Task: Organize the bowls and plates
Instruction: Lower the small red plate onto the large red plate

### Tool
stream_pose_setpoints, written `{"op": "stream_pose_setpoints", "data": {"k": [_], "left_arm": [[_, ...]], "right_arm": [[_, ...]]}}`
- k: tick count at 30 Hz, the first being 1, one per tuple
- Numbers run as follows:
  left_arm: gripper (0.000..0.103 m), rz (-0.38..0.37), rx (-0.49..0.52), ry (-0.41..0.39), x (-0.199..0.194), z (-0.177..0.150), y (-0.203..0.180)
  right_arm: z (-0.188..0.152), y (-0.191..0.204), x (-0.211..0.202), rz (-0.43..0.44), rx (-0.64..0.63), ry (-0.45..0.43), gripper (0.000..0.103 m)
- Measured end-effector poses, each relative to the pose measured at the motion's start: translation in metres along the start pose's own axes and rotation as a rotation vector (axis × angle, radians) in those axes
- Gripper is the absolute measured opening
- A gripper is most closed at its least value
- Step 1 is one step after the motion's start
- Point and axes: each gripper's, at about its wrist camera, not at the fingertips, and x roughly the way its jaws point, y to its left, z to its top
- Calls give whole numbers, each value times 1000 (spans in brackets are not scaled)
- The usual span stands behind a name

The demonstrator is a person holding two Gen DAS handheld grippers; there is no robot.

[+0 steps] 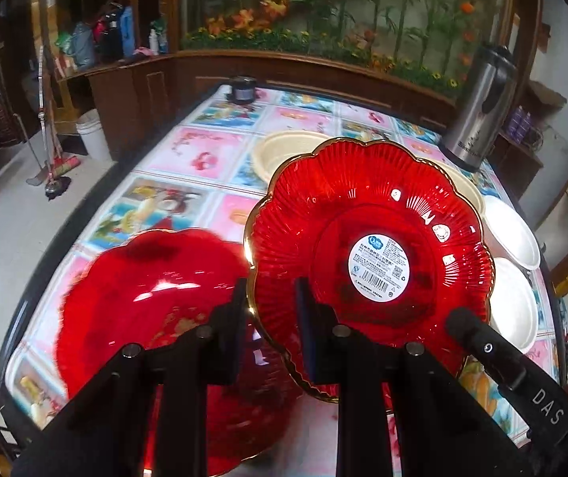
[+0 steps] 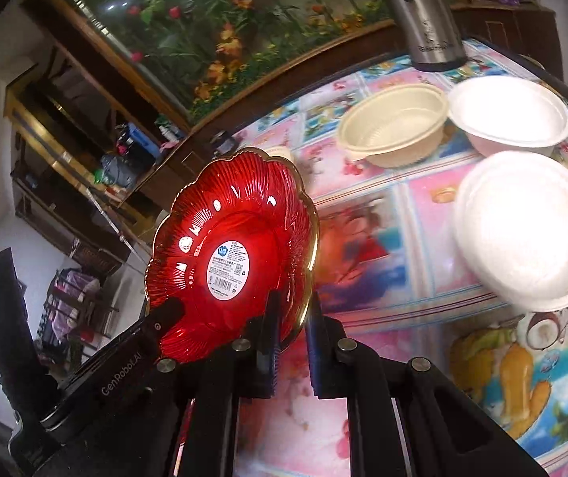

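Red plate [image 1: 367,246] pinched at near rim by both left gripper [image 1: 272,310] and right gripper [image 2: 292,318], tilted above tabletop [image 2: 415,214]; uneven pull risks slipping onto second plate [image 1: 152,302].

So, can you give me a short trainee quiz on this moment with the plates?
1. True or false: the translucent red scalloped plate with the gold rim and white sticker lies flat on the flower-print table.
2. How many round white foam bowls show in the right wrist view? A one, B two, C four.
3. What pinches that plate's rim?

Key: 1 false, it is held tilted, off the table. 2 B. 3 both the left gripper and the right gripper.
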Motion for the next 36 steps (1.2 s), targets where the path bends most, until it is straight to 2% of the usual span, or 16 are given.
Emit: {"op": "stream_pose_setpoints", "data": {"k": [8, 21, 36], "left_arm": [[20, 41, -70, -27, -19, -14, 44], [20, 74, -163, -13, -23, -37, 97], [20, 107, -185, 61, -1, -49, 112]], "right_arm": [[-20, 44, 5, 35, -96, 25, 11], [-52, 92, 22, 60, -198, 95, 11], [-70, 103, 53, 39, -232, 183, 11]]}}
